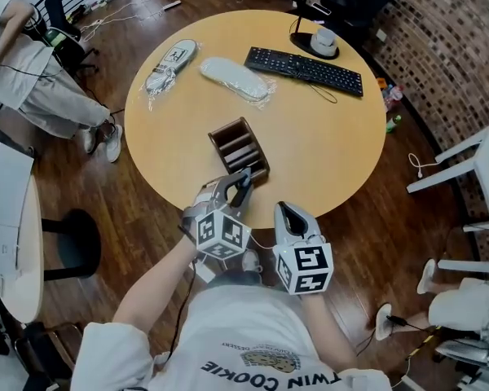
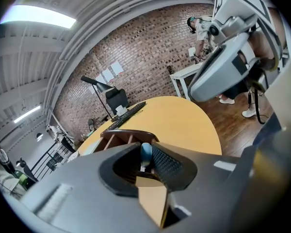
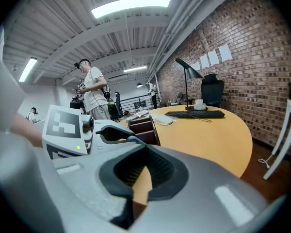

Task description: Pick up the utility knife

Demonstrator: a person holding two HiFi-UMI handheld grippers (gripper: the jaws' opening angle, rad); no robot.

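A brown wooden organizer [image 1: 232,141] with slots stands on the round wooden table [image 1: 334,145], near its front edge. The utility knife [image 2: 145,152] shows only as a rounded blue end sticking up from the organizer's [image 2: 119,136] near end. My left gripper [image 1: 244,177] reaches into that near end, and in the left gripper view its jaws [image 2: 145,154] sit tight on either side of the blue end. The knife's body is hidden. My right gripper [image 1: 284,208] hovers at the table's front edge, to the right of the left one; its fingertips [image 3: 144,154] meet with nothing between them.
A black keyboard [image 1: 306,70] lies at the table's back right, with a lamp base and white cup [image 1: 322,43] behind it. Two plastic-wrapped items [image 1: 171,65] [image 1: 235,78] lie at the back left. A person [image 1: 33,80] sits at left; white furniture [image 1: 473,161] stands at right.
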